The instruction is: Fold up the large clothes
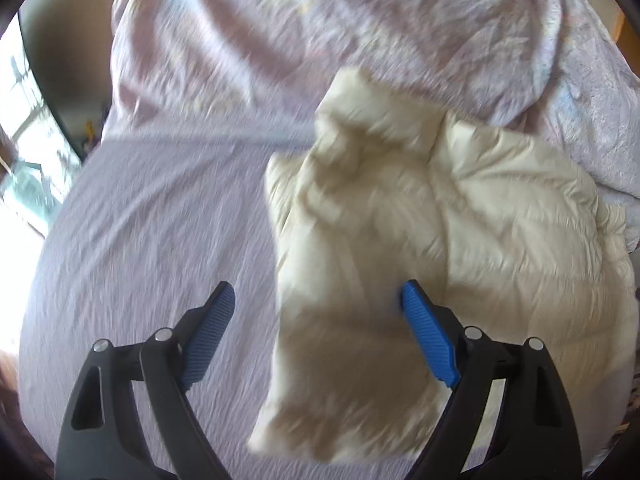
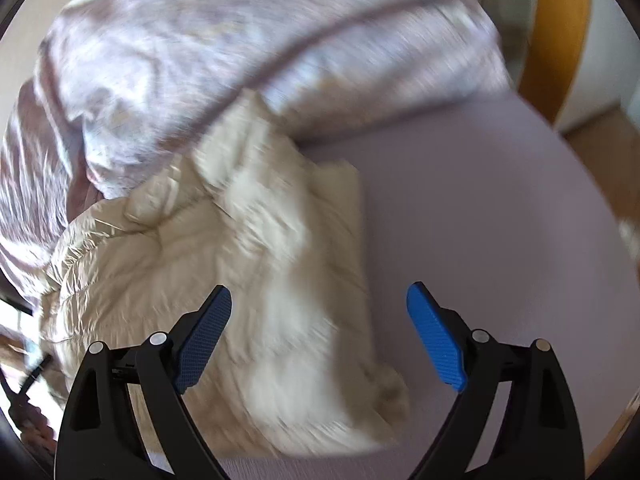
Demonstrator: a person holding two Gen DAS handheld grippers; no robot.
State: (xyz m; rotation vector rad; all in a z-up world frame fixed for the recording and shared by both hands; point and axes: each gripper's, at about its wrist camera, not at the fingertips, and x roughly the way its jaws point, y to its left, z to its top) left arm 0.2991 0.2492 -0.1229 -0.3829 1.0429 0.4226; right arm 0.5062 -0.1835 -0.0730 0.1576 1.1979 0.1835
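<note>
Left wrist view: the left hand-held gripper point(image 1: 318, 300) hovers low over a bed point(image 1: 132, 240) covered in a pale lilac sheet, its blue-padded fingers point(image 1: 430, 342) spread wide apart and holding nothing. A cream puffy jacket point(image 1: 420, 220) lies crumpled on the sheet, its near edge between the fingers. A pale patterned duvet point(image 1: 280, 40) is bunched beyond it.

Right wrist view: the right hand-held gripper point(image 2: 320, 300) also points forward and down, fingers point(image 2: 204, 340) spread wide, nothing between them gripped. The jacket point(image 2: 240, 248) lies below and to the left, the bare sheet point(image 2: 480, 220) to the right, the duvet point(image 2: 180, 48) behind.
</note>
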